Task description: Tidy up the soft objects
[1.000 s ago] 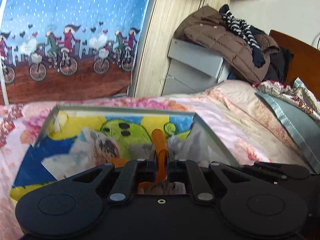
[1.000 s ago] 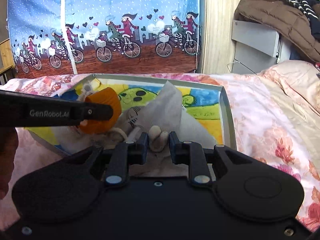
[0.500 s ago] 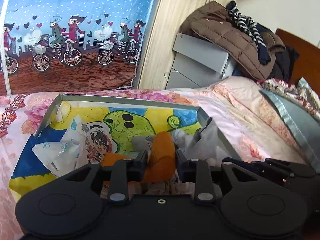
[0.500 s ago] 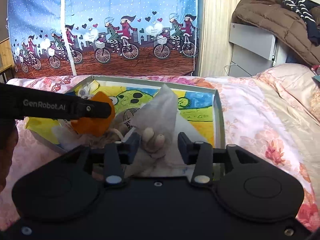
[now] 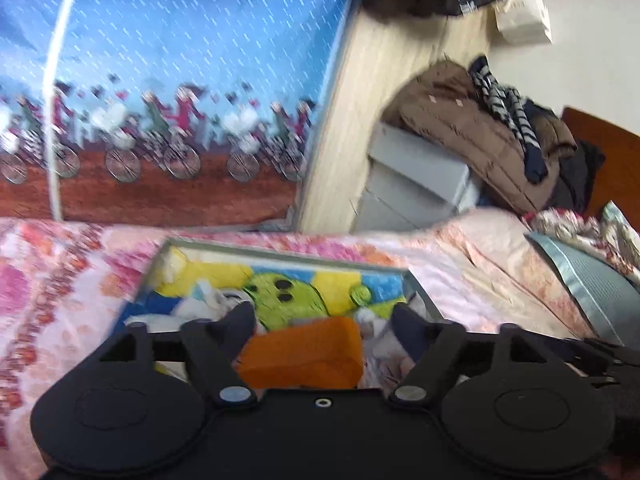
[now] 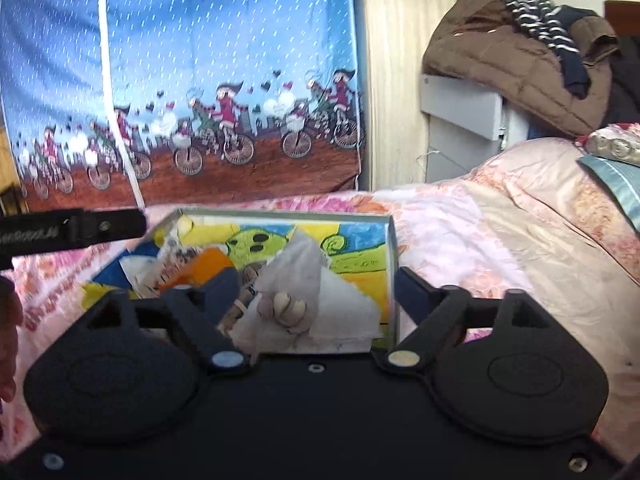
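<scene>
Lying in the grey-walled tray [image 6: 391, 248] on the floral bedspread [image 6: 500, 240], the orange soft block [image 5: 304, 354] looks spongy and boxy beside a crumpled white cloth [image 6: 304, 276]. Both the left gripper [image 5: 322, 316] and right gripper [image 6: 310, 284] have just been opening; their jaws now stand released around, not pressing, these things.

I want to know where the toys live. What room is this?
Probably a bedroom: a bed with a pink flowered cover, a pillow on it, and a brown coat piled on a grey cabinet.

text: blurred white lettering, unreadable | on: left gripper [image 6: 72, 230] side, right wrist view
</scene>
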A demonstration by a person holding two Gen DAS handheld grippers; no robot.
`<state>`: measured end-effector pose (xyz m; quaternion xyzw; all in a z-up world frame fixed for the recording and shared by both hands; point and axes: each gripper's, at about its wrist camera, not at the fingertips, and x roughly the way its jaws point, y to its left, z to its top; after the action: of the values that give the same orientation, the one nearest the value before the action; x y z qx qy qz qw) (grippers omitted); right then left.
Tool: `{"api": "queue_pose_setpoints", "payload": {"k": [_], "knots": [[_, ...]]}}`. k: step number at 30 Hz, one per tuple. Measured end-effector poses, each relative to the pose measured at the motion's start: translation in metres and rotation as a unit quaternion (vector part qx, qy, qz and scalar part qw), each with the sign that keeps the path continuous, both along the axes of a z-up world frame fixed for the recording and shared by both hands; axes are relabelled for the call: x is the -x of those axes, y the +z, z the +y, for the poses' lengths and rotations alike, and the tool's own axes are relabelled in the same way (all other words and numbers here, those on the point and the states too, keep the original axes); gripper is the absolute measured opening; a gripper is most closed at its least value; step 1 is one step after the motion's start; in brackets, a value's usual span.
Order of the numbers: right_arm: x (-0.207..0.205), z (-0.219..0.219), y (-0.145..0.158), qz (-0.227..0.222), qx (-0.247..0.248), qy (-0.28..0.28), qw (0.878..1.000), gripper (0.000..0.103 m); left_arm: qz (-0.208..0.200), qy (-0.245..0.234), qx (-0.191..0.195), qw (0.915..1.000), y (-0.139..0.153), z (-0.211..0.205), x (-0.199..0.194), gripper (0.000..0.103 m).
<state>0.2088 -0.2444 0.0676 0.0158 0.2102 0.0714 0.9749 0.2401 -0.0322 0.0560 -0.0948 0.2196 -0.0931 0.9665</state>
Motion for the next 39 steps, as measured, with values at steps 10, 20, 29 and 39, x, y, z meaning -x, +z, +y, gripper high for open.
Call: {"api": "queue_pose_setpoints", "payload": {"k": [10, 20, 29, 39], "knots": [[0.059, -0.005, 0.013, -0.031, -0.013, 0.001, 0.999, 0.102, -0.054, 0.078, -0.050, 0.9942, 0.020, 0.016, 0.074, 0.102], [0.094, -0.003, 0.008, -0.014, -0.014, 0.001, 1.000, 0.103, -0.044, 0.097, -0.079, 0.9911, 0.015, 0.021, 0.127, 0.102], [0.115, 0.005, -0.002, 0.013, -0.016, 0.005, 1.000, 0.103, -0.008, 0.093, -0.090, 0.9915, -0.001, 0.024, 0.151, 0.102], [0.124, 0.009, -0.011, 0.030, -0.019, 0.005, 0.999, 0.103, 0.016, 0.081, -0.107, 0.9908, -0.015, 0.028, 0.166, 0.102]]}}
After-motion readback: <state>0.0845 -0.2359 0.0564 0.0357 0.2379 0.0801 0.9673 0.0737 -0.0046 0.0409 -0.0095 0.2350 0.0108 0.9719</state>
